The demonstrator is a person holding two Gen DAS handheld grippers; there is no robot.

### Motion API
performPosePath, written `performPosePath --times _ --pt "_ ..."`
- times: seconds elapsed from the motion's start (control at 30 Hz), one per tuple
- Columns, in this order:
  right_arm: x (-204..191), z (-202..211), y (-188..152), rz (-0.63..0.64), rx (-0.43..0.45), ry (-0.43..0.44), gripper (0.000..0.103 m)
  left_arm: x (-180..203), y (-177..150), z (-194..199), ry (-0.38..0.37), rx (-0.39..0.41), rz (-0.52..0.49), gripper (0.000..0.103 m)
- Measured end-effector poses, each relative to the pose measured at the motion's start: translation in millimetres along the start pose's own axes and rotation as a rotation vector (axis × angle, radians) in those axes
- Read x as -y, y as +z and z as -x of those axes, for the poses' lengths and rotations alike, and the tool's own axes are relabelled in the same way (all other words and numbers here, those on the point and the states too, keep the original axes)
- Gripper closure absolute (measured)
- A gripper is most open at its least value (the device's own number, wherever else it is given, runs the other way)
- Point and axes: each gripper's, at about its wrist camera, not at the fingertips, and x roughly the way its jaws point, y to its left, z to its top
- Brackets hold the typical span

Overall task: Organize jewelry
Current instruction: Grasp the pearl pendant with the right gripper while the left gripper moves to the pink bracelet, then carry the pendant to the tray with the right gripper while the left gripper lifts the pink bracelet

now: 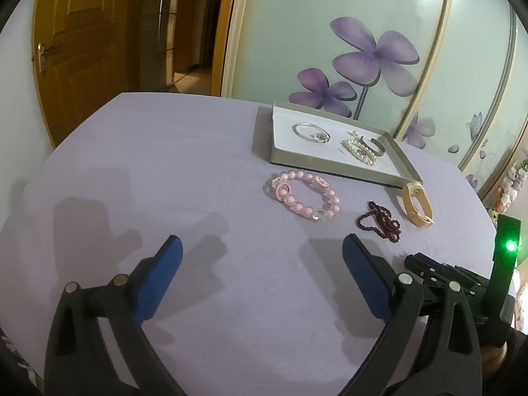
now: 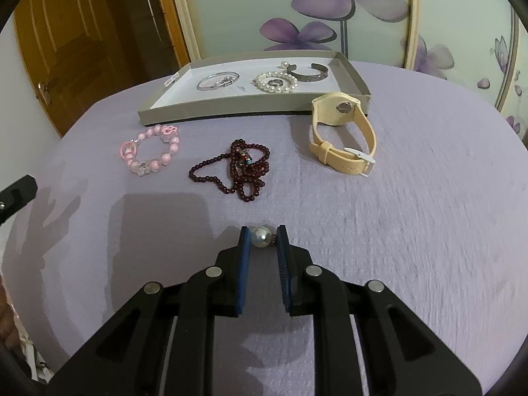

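The right gripper (image 2: 263,236) was clenched on a single large white pearl bead with a small dark cap (image 2: 260,237), its blue pads pressing the bead from both sides just above the lilac textured tablecloth (image 2: 412,231); the left gripper (image 1: 262,254) stood released, its blue-padded fingers (image 1: 161,274) spread wide with nothing between them, hanging over a bare stretch of the cloth.

Beyond the held pearl lay a tangled strand of small dark red beads (image 2: 237,170); to its left, apart from it, sat a bracelet of pink round beads with clear crystals and a pink flower charm (image 2: 150,151); to its right, a cream leather-look wristwatch with a buckled strap (image 2: 343,135) rested on its side, its case nearly touching the front wall of a shallow grey cardboard tray with a white inside (image 2: 224,109).

Inside the tray, a thin silver bangle with a small charm (image 2: 217,81) lay toward the left; a coiled white pearl bracelet (image 2: 277,82) lay toward the right with a small metal ring (image 2: 274,82) resting on it; a dark metal open cuff (image 2: 310,72) sat just behind it near the right wall, and a small pearl piece showed beside the cuff, too small to make out.

Behind the table stood a pale glass panel printed with purple flowers (image 2: 330,0) and a brown wooden door (image 1: 79,39).
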Motion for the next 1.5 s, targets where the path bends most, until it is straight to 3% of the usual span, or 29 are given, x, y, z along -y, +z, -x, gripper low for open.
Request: performPosePath --times 0.3,0.43,0.8,0.97,1.07,1.13,1.17,1.5 --pt "20.5 11.7 5.9 -0.057 0.023 0.017 0.086 13.7 19.0 -34.4 -0.013 -0.030 -0.022 0.007" --pt "26.7 14.3 9.8 -0.073 0.031 0.029 0.086 17.7 33.2 -62.3 -0.020 -0.076 0.000 0.020" --pt "37.7 15.9 20.1 -0.091 0.041 0.050 0.086 29.6 55.8 -119.2 0.030 -0.152 -0.024 0.031" --pt "39.7 16.6 21.0 -0.093 0.041 0.056 0.086 26.7 56.0 -137.4 0.033 -0.212 -0.015 0.045" --pt "39.9 17.3 21.7 -0.095 0.042 0.060 0.086 32.3 54.2 -137.3 0.051 -0.205 -0.051 0.059" --pt "38.5 18.0 22.3 -0.094 0.044 0.064 0.086 35.5 52.4 -137.0 0.060 -0.203 -0.071 0.079" --pt "37.8 18.6 22.6 -0.092 0.045 0.065 0.086 37.0 51.3 -136.2 0.061 -0.200 -0.083 0.081" --pt "30.8 34.0 31.2 -0.087 0.094 0.084 0.086 30.8 50.7 -109.0 -0.001 -0.160 -0.081 0.083"
